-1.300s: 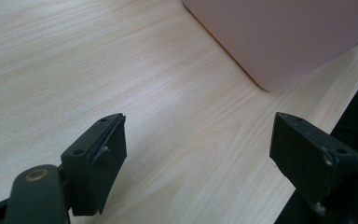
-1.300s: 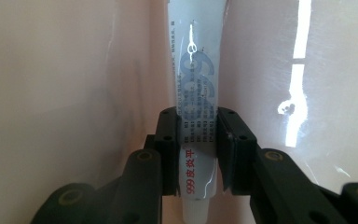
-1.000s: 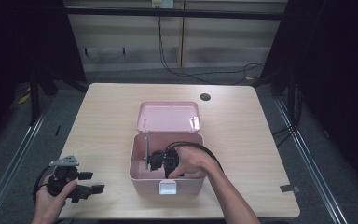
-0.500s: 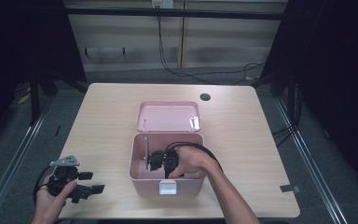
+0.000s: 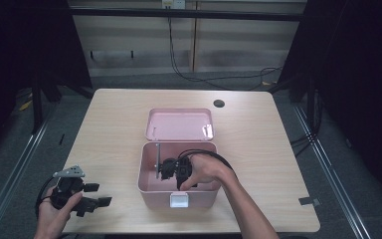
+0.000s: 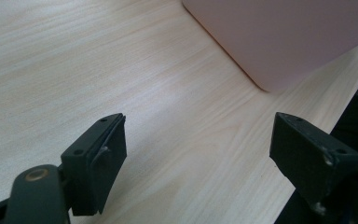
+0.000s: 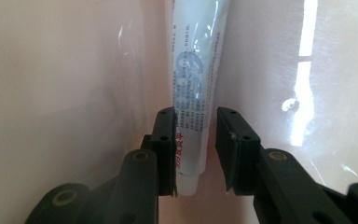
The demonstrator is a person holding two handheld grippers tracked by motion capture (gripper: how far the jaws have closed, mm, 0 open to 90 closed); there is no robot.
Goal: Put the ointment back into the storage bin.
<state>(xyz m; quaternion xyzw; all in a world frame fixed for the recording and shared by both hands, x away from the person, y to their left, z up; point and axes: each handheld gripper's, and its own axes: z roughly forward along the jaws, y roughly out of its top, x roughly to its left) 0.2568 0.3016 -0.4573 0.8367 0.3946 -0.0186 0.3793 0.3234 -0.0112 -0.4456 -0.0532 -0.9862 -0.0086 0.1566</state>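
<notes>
A: From the high view, what's different?

B: Little. My right claw (image 5: 171,169) sits in the open pink box (image 5: 149,185) at desk centre, as before; my left claw (image 5: 92,195) waits at 8 o'clock.

A: The left claw's own view?

B: Jaws wide apart, nothing between them, the box corner at 1 o'clock.

A: And the right's?

B: Its jaws have just been opening around the white tube (image 7: 193,93). The left pad touches; the right stands just clear, so I judge it's being released inside the box.

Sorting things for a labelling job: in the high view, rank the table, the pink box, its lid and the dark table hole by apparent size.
1. table
2. box
3. lid, slightly smaller than the box, though it lies farther from the camera
4. hole
</notes>
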